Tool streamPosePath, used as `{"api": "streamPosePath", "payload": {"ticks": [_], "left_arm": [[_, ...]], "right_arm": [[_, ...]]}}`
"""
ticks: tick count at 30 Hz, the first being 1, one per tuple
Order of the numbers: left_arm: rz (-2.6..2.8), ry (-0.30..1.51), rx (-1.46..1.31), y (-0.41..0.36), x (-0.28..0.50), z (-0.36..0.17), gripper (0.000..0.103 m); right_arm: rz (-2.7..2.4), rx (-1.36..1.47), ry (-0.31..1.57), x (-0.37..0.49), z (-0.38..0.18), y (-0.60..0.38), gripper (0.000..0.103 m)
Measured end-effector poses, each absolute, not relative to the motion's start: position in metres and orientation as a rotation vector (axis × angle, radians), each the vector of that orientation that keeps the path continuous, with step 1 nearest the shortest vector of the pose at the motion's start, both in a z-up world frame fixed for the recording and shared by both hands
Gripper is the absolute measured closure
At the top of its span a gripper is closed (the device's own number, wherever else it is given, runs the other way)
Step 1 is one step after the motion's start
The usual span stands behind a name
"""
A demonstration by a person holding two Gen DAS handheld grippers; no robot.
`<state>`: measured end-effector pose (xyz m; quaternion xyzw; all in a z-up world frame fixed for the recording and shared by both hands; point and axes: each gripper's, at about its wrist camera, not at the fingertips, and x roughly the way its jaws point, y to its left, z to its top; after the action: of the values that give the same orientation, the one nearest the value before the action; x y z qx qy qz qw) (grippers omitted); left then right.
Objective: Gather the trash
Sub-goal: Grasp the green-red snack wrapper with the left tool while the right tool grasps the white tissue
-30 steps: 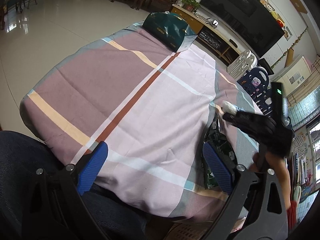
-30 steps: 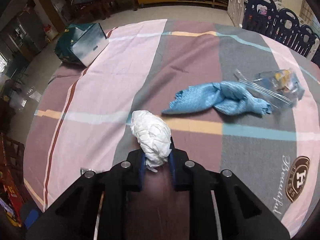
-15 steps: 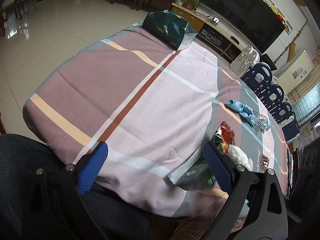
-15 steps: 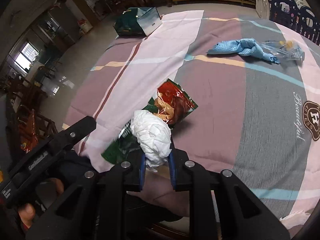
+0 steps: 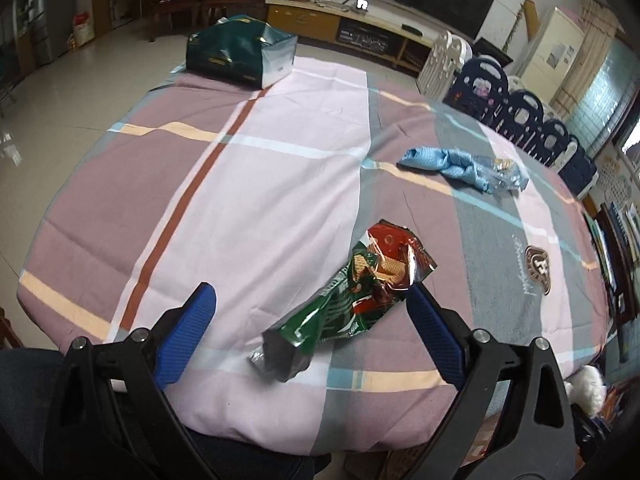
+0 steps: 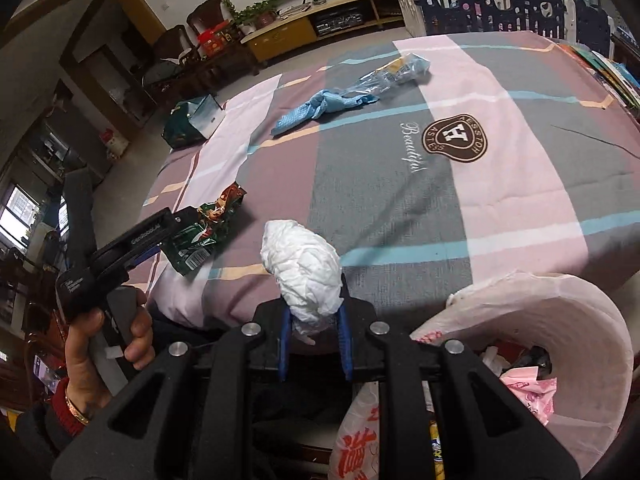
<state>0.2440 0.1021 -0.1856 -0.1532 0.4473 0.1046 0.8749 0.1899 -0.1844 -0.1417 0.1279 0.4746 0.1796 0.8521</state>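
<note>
My right gripper is shut on a crumpled white tissue wad, held off the table's near edge beside a white plastic trash bag with rubbish inside. My left gripper is open, its blue pads on either side of a green and red snack wrapper that lies flat on the checked tablecloth. The right wrist view shows the same wrapper under the left gripper, held by a hand. A blue cloth and a clear plastic wrapper lie further back.
A dark green gift bag stands at the table's far edge. Blue and white plastic fence panels line the right side. A low TV cabinet runs along the far wall. The person's dark trousers are at the near left.
The right gripper has carried the tissue wad back from the middle of the table to the near edge, by the trash bag. The left gripper has swung right, bringing the snack wrapper between its fingers.
</note>
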Motion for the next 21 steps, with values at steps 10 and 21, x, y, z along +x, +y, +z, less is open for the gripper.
{"api": "streamPosePath", "payload": {"ticks": [10,21], "left_arm": [[0.075,0.961,-0.306,0.093,0.241,-0.194,0.079],[0.069,0.872,-0.282,0.088,0.221,-0.170,0.082]], "right_arm": [[0.402,0.268,0.979,0.182,-0.134,-0.173,0.083],[0.321,0.171,0.944,0.174,-0.125,-0.164,0.083]]}}
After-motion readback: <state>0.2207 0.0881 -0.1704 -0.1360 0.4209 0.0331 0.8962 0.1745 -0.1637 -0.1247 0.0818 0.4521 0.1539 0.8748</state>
